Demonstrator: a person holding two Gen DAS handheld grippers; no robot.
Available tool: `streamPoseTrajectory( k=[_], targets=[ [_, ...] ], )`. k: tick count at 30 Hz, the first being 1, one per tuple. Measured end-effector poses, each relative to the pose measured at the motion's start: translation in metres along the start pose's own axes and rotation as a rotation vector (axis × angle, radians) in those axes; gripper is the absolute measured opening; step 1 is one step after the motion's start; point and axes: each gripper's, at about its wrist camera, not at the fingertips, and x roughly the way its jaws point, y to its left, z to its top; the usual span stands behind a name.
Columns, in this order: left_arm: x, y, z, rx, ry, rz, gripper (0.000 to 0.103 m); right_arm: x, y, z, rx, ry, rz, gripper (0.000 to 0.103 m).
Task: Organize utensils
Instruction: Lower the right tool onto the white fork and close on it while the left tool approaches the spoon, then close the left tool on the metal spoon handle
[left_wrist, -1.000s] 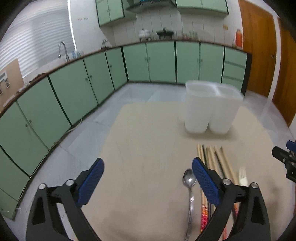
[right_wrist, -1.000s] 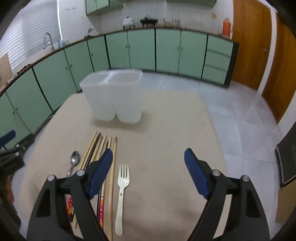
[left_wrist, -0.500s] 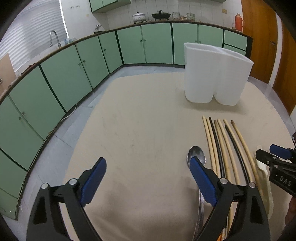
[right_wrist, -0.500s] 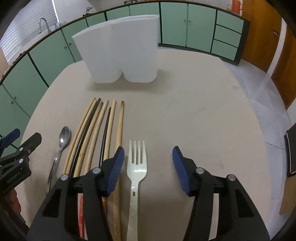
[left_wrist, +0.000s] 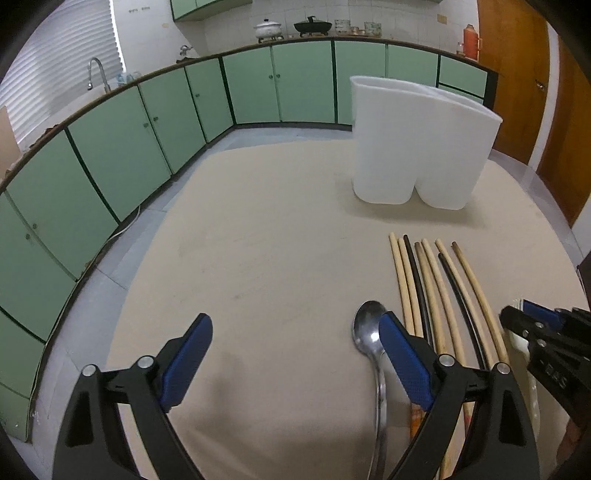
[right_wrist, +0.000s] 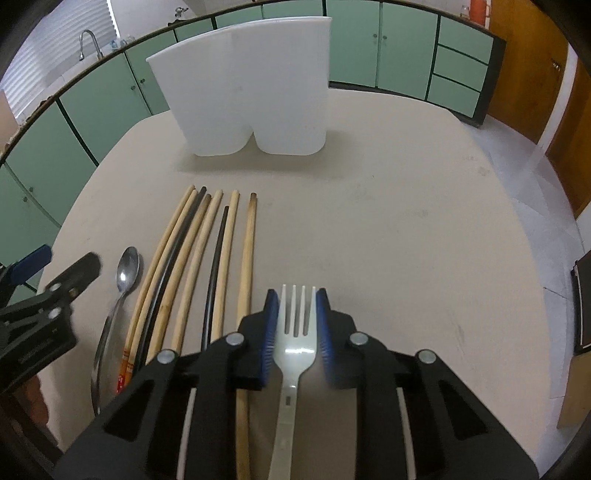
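Observation:
A white plastic fork lies flat on the beige table. My right gripper is down over it, jaws closing, blue pads against both sides of the fork's head. Left of the fork lie several wooden and black chopsticks in a row, then a metal spoon. My left gripper hangs open low over the table, its right finger above the spoon. A white two-compartment holder stands upright at the far side. The handles of the chopsticks are hidden under the grippers.
The round table's edge curves close on the left, with grey floor beyond. Green cabinets line the back and left walls. Orange doors stand at the right. A dark object sits past the table's right edge.
Both grippers sank toward the table. The right gripper's jaws narrowed from wide open to the sides of the fork's head. The left gripper stayed open.

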Motion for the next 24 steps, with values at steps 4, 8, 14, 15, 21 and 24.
streamPoseTrajectory(
  k=[4,8,14,15,21,24],
  targets=[
    [0.010,-0.004,0.006,-0.010,0.015,-0.016,0.090,-0.003,-0.008,-0.003,0.000,0.002,0.013,0.020],
    [0.012,-0.010,0.010,-0.012,0.023,-0.044,0.090,-0.002,-0.012,-0.001,0.004,0.000,0.016,0.020],
    [0.026,-0.013,0.010,0.003,0.054,-0.035,0.082,0.000,-0.008,0.001,-0.004,-0.002,0.020,0.020],
    [0.028,-0.012,0.010,-0.001,0.062,-0.042,0.081,0.000,-0.008,0.001,-0.004,-0.002,0.022,0.020],
    [0.035,-0.002,0.010,-0.051,0.091,-0.081,0.081,0.001,-0.008,0.000,-0.014,-0.007,0.011,0.021],
    [0.037,0.001,0.013,-0.067,0.097,-0.090,0.081,0.001,-0.006,-0.001,-0.017,-0.008,0.010,0.021]
  ],
)
